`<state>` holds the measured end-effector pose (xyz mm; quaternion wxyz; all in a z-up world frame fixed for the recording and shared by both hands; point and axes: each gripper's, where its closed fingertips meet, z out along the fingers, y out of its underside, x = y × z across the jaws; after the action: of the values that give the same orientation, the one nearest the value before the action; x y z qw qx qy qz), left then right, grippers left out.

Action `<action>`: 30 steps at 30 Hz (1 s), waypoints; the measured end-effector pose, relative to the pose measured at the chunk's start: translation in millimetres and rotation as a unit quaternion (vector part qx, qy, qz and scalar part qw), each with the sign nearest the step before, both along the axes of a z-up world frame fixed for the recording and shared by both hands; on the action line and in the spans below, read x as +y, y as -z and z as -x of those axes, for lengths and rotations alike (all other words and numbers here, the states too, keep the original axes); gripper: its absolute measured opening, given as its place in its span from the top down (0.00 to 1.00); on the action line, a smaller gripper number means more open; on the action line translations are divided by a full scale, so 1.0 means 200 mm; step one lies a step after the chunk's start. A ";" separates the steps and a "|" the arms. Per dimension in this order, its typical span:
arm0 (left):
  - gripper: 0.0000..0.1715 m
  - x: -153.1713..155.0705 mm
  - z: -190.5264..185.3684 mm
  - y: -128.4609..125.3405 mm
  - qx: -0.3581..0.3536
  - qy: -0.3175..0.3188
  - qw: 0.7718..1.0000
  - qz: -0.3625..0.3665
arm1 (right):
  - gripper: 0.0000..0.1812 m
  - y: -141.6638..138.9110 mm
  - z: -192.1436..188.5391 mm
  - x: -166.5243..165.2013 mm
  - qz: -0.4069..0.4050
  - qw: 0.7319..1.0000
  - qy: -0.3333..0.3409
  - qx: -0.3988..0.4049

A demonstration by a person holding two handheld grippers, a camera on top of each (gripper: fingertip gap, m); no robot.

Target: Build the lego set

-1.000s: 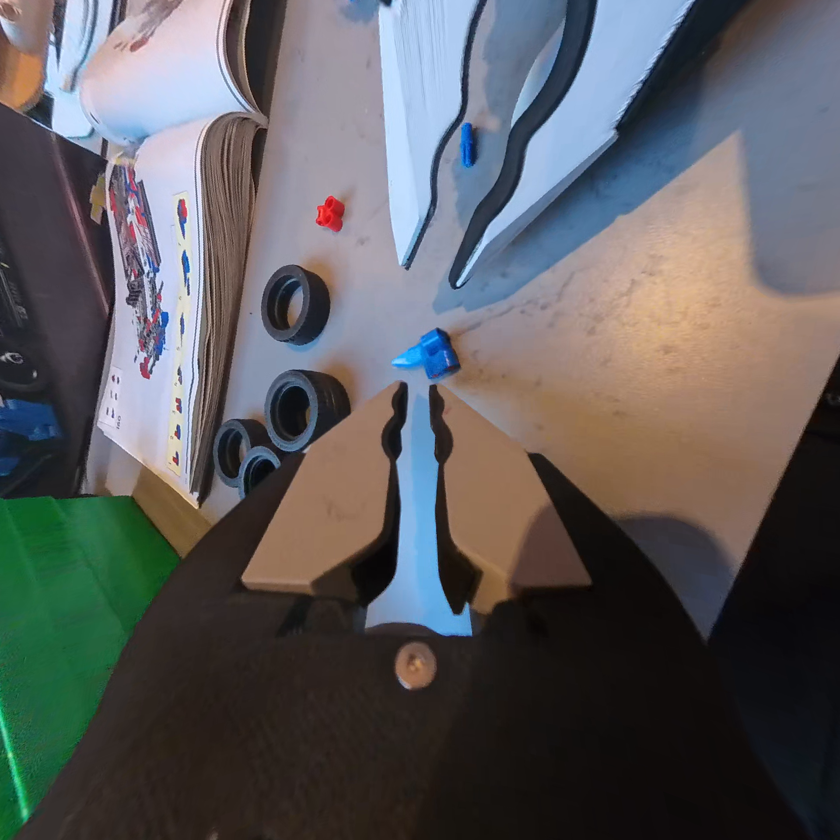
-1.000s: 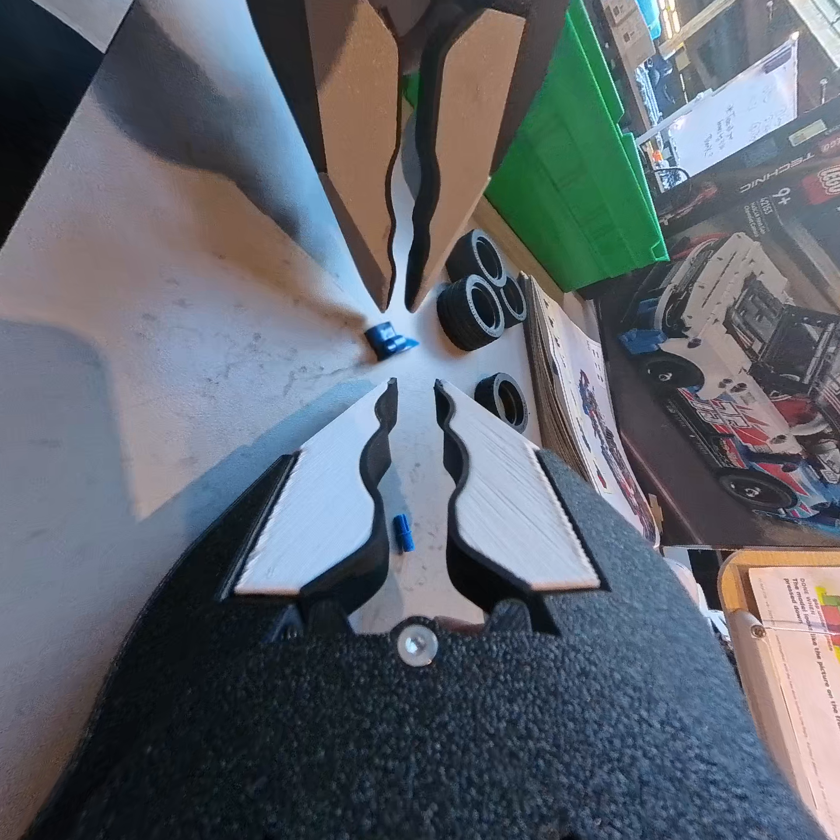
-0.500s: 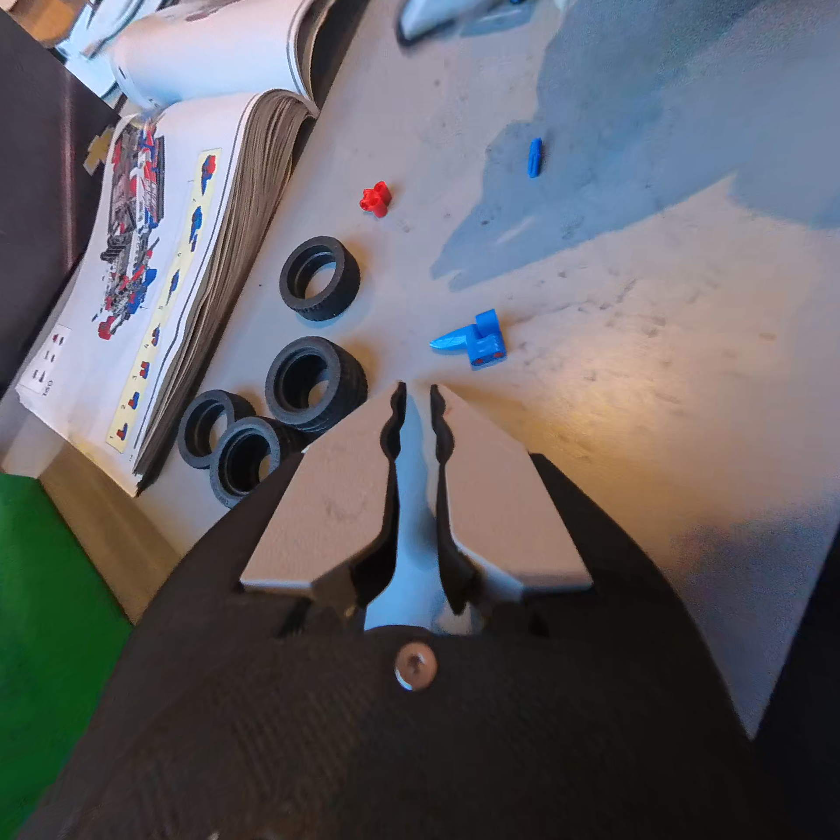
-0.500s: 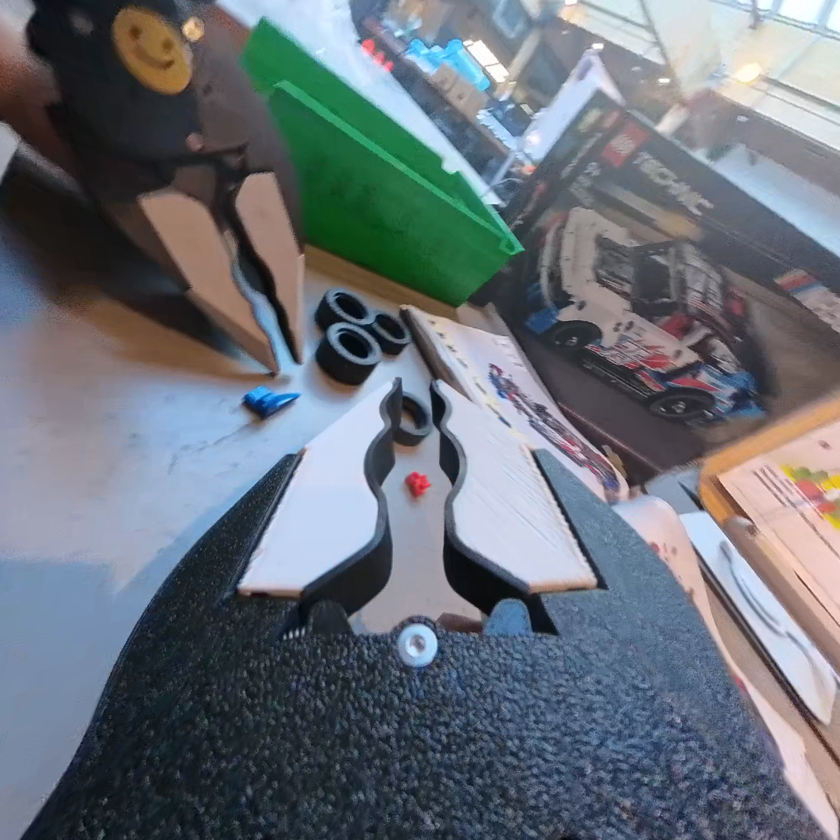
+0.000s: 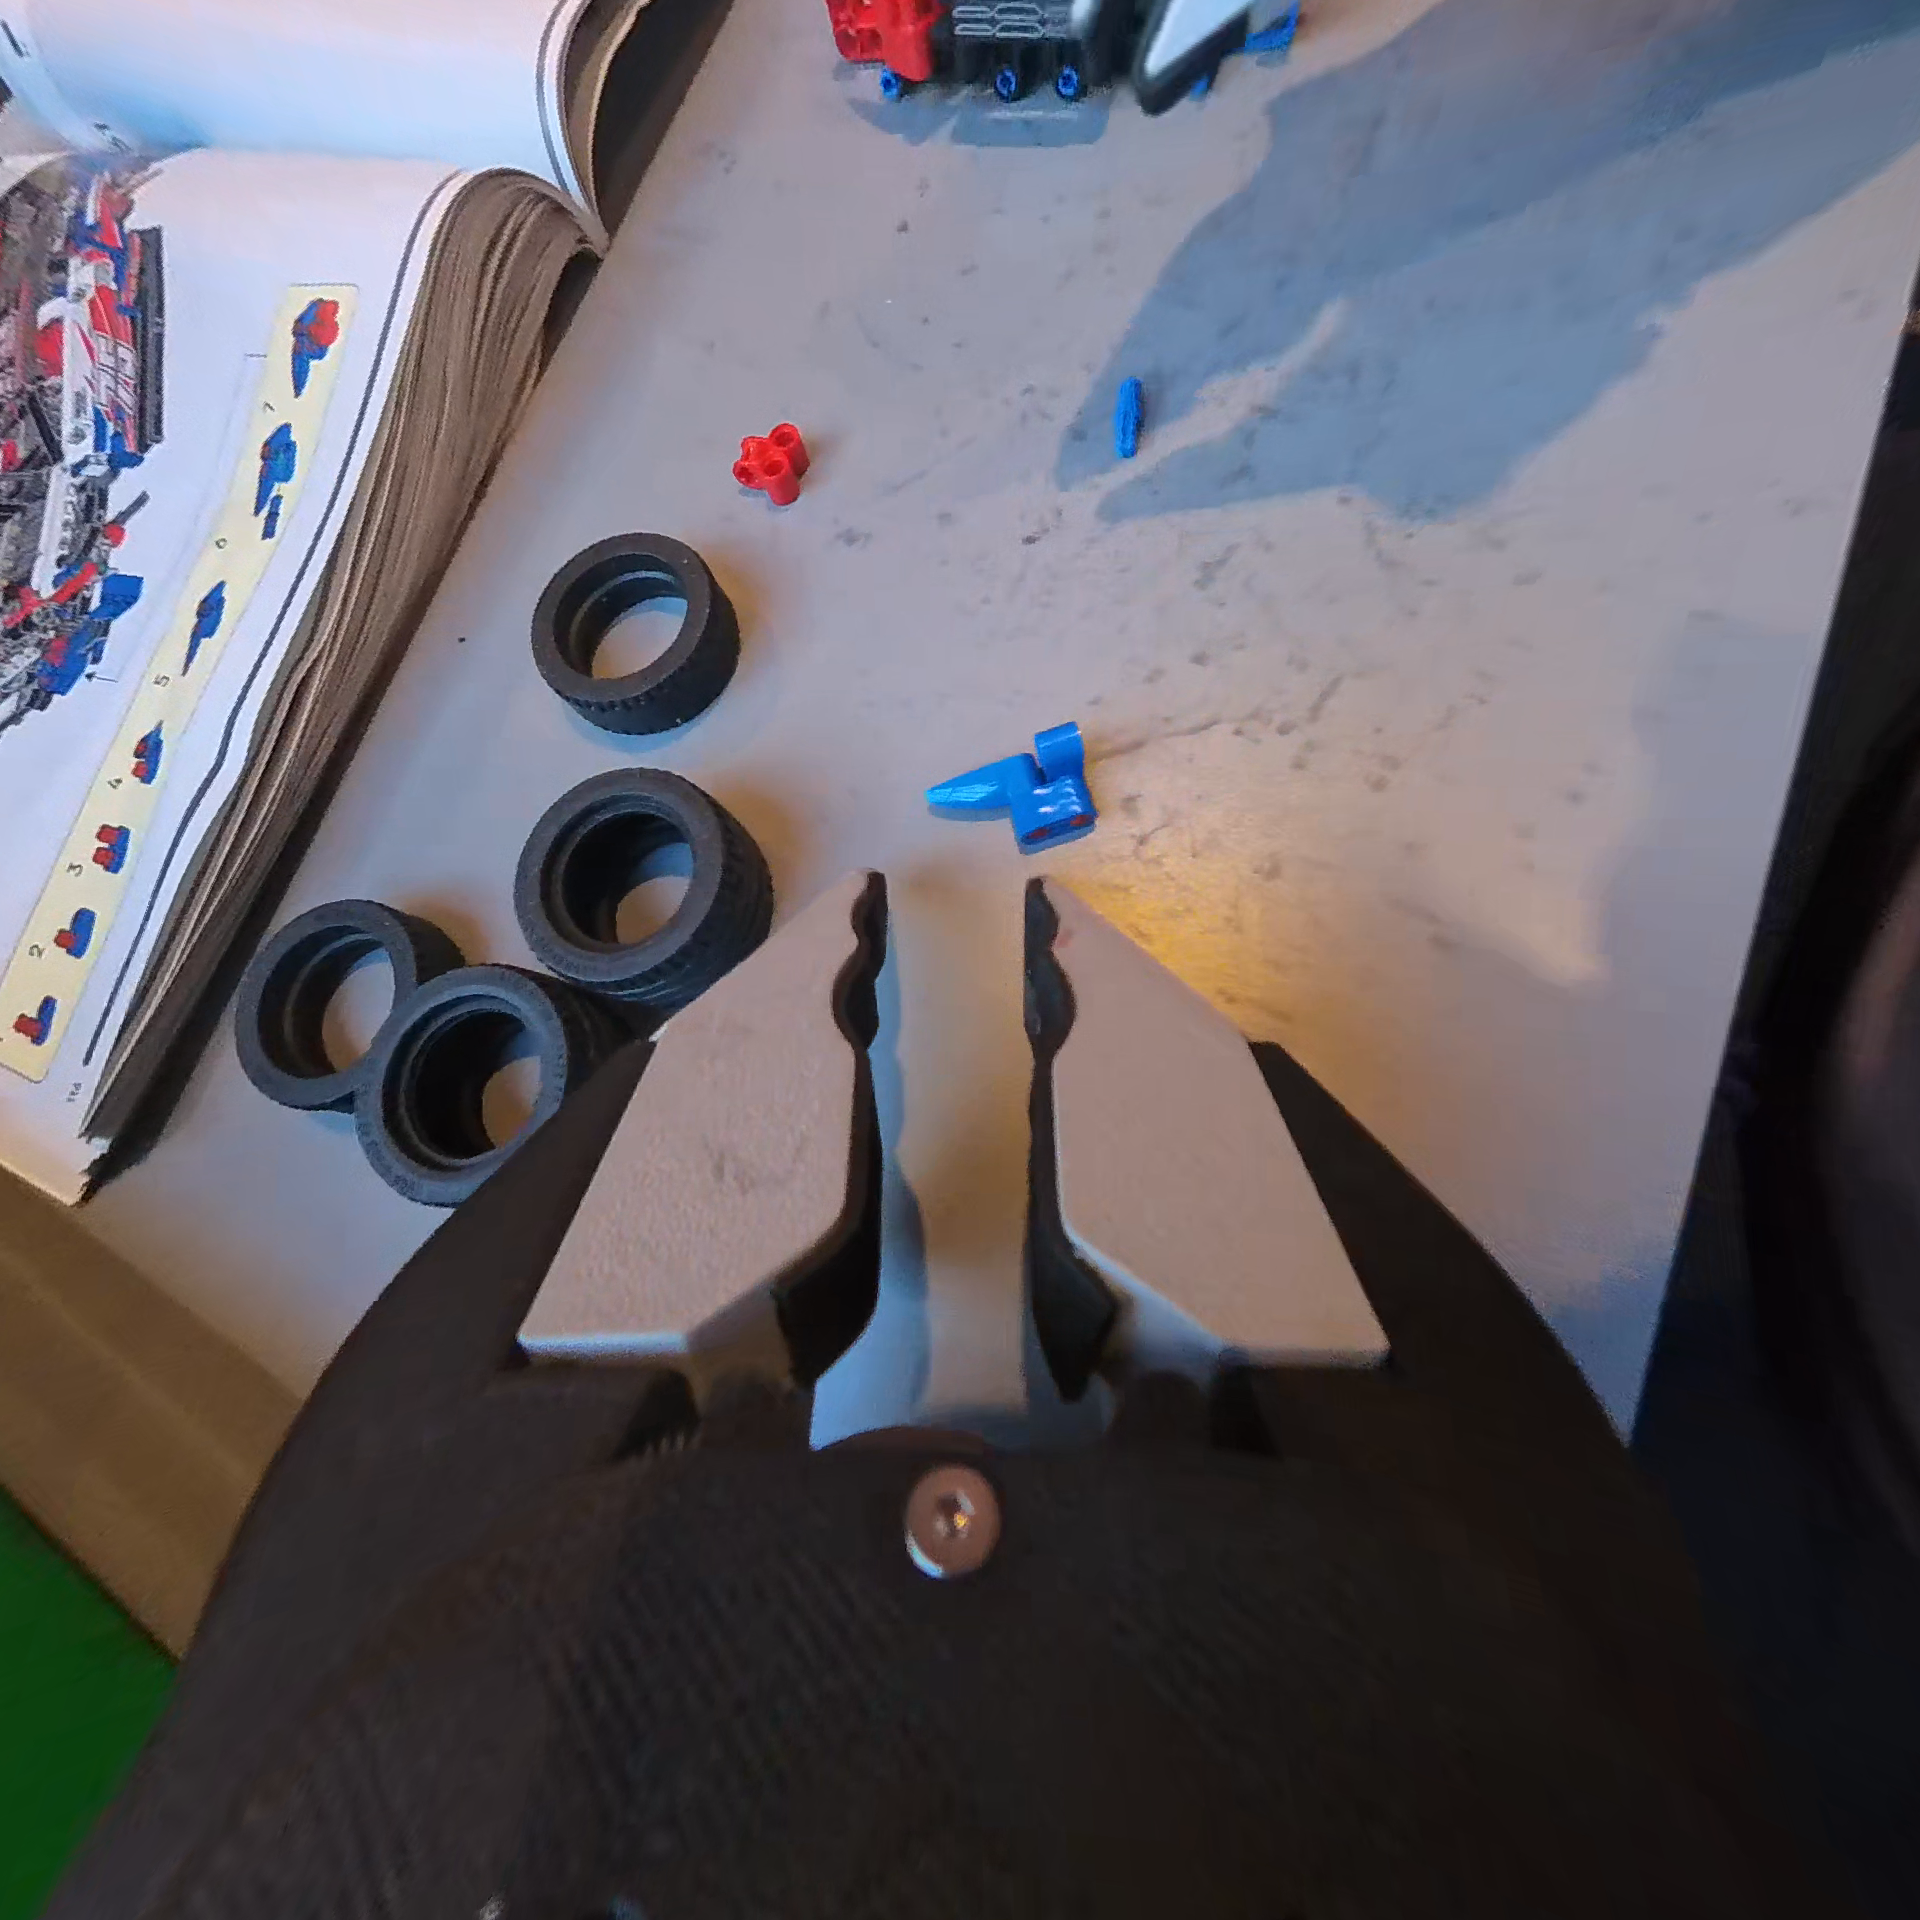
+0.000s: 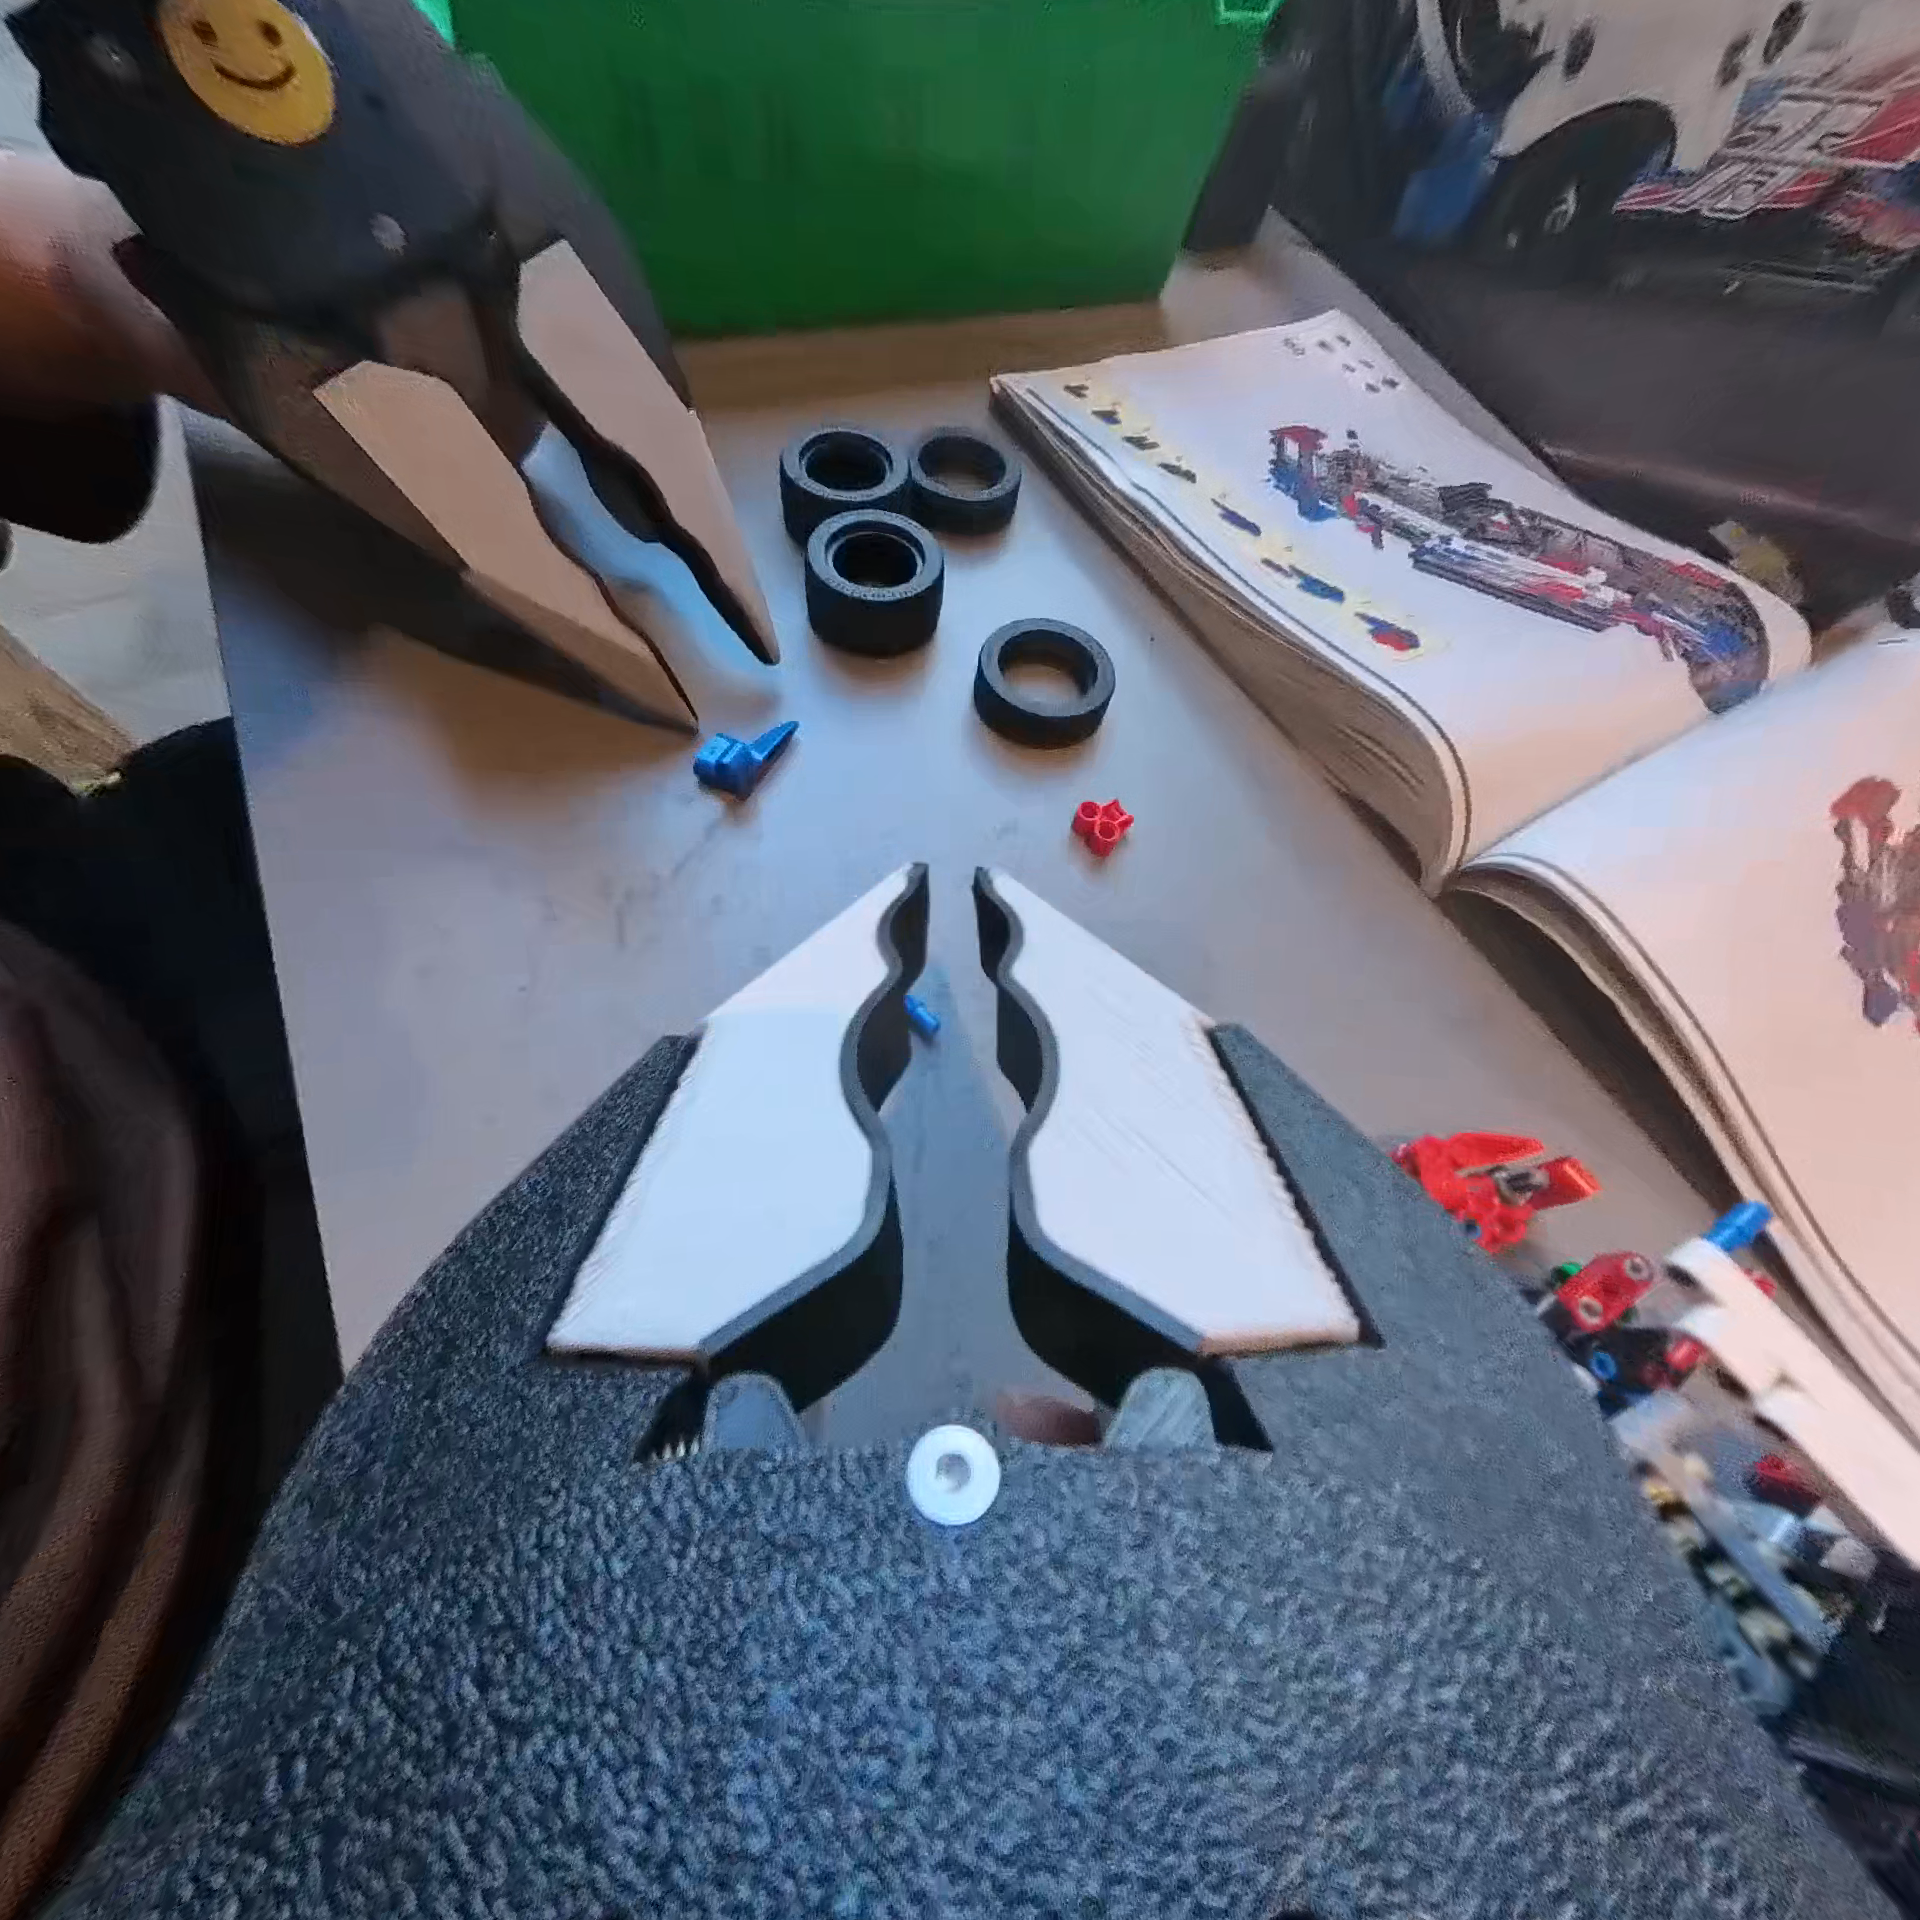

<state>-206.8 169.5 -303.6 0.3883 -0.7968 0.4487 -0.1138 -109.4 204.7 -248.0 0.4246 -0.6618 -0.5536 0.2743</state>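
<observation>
Left gripper (image 5: 954, 883), spread and empty, hovers just short of the blue piece (image 5: 1013, 792) mid-table (image 5: 1351, 935); right gripper (image 6: 950, 883), narrowly parted, seemingly empty, frames a blue pin (image 6: 921, 1013).

Behind the grey table (image 6: 499, 935): a green crate (image 6: 831, 156) and a strip of wooden ledge (image 6: 914, 353). At the left edge, part of a dark sleeve (image 6: 83, 1247).

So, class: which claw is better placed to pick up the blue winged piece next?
Left. The left claw is open with its tips just short of the blue winged piece. The right claw sits farther back, over the small blue pin.
</observation>
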 end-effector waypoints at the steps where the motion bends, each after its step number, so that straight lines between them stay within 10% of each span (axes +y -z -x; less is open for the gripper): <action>1: 0.87 -0.01 -0.01 0.00 0.002 0.003 1.000 -0.002 | 0.97 0.01 -0.01 0.00 -0.003 1.000 0.006 0.006; 11: 0.97 -0.08 -0.13 0.01 0.016 0.035 0.999 -0.010 | 1.00 0.14 -0.04 -0.02 0.009 0.998 -0.003 -0.055; 30: 0.81 0.01 -0.10 -0.05 -0.017 0.029 0.999 0.037 | 0.99 0.22 -0.08 -0.03 0.059 0.995 -0.021 -0.077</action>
<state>-187.6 170.6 -294.5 0.3627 -0.7953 0.4602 -0.1554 -93.2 199.2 -291.3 0.3353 -0.6927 -0.5815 0.2639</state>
